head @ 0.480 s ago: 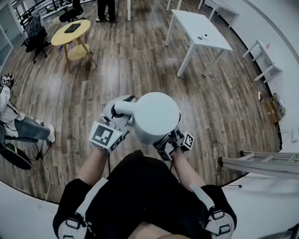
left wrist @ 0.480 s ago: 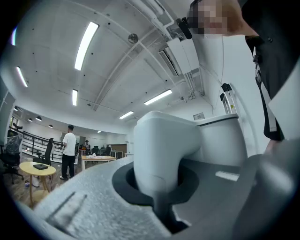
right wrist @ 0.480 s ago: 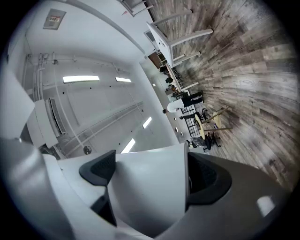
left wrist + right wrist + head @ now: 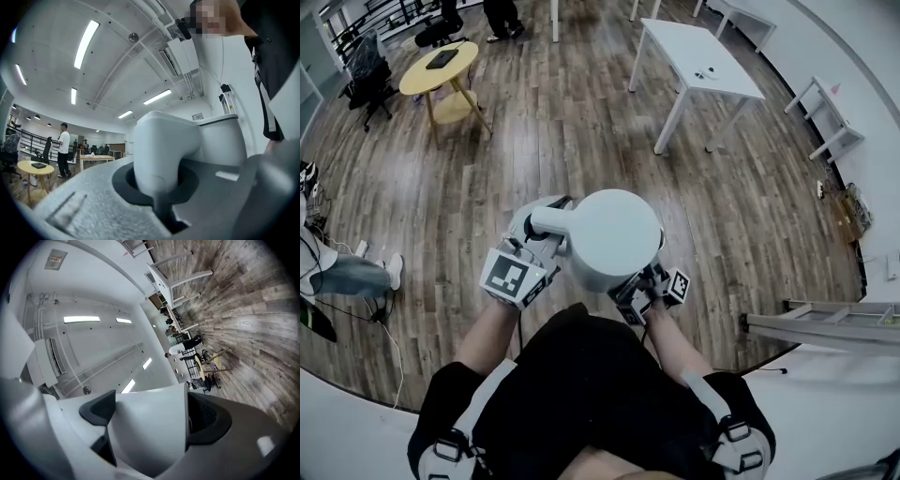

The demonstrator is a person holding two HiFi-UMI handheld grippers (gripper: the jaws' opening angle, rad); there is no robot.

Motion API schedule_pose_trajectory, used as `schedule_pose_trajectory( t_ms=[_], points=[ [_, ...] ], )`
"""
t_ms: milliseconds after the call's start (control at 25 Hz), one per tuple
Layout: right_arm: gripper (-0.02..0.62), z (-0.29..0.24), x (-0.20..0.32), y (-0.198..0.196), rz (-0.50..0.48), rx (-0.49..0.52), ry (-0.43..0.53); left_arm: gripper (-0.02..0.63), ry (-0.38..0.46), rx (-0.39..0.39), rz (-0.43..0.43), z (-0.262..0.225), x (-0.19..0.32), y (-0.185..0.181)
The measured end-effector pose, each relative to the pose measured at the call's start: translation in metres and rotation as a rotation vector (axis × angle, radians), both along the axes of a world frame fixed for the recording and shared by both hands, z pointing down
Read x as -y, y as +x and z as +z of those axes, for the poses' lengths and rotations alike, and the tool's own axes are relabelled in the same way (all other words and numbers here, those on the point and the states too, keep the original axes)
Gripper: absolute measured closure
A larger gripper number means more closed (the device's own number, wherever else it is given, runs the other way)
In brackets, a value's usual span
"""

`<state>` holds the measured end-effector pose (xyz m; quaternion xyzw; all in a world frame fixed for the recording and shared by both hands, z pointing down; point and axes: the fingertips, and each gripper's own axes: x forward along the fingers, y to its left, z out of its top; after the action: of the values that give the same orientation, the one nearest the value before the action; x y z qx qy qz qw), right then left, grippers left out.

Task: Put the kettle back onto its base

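Head view — left gripper, right gripper clamp kettle.

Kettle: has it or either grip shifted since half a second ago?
Only the bystander's leg at the left edge slid slightly outward. The kettle stays put, with the left gripper clamped on its handle and the right gripper on its body.

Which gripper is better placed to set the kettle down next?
Left, probably: left gripper is shut on the handle of the kettle; right gripper only clasps its body, jaws wide.
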<state>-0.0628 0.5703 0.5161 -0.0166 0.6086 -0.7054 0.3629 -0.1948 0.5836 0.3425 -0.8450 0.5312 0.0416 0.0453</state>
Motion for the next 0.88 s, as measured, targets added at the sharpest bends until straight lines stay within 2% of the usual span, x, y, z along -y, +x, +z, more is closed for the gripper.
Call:
schedule_pose_trajectory(
  t_ms=[880],
  points=[
    [0.109, 0.004, 0.012, -0.034, 0.087, -0.031, 0.022, 0.603, 0.006, -0.027, 0.080, 0.007, 0.019, -0.043]
  ],
)
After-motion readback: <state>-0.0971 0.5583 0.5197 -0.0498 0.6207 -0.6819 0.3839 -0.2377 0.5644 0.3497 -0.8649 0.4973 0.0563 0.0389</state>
